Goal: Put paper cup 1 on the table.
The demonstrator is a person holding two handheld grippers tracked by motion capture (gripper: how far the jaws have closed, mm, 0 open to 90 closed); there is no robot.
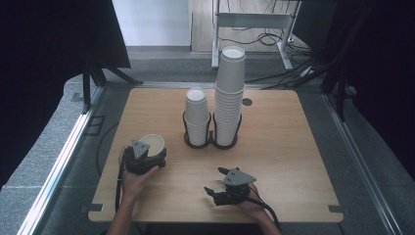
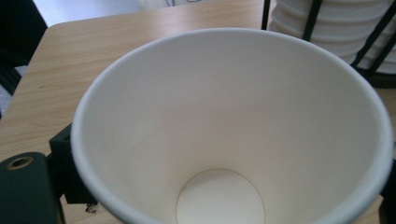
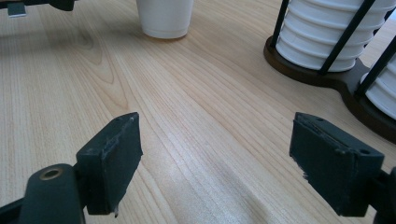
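Note:
A single white paper cup (image 1: pixel 153 143) stands upright on the wooden table (image 1: pixel 293 161) at the front left; its base (image 3: pixel 163 21) rests flat on the wood. My left gripper (image 1: pixel 147 157) reaches around it from the near side. In the left gripper view I look down into the empty cup (image 2: pixel 233 130), with the left jaw's pad (image 2: pixel 63 158) lying against its outer wall just below the rim. My right gripper (image 1: pixel 214 180) sits low at the front middle of the table. It is open (image 3: pixel 217 158), with bare wood between its jaws.
A black two-ring holder (image 1: pixel 210 142) stands at the table's middle. It carries a short stack of white cups (image 1: pixel 197 115) on the left and a tall stack (image 1: pixel 230 93) on the right. A white desk frame and cables (image 1: pixel 274 36) lie on the floor beyond.

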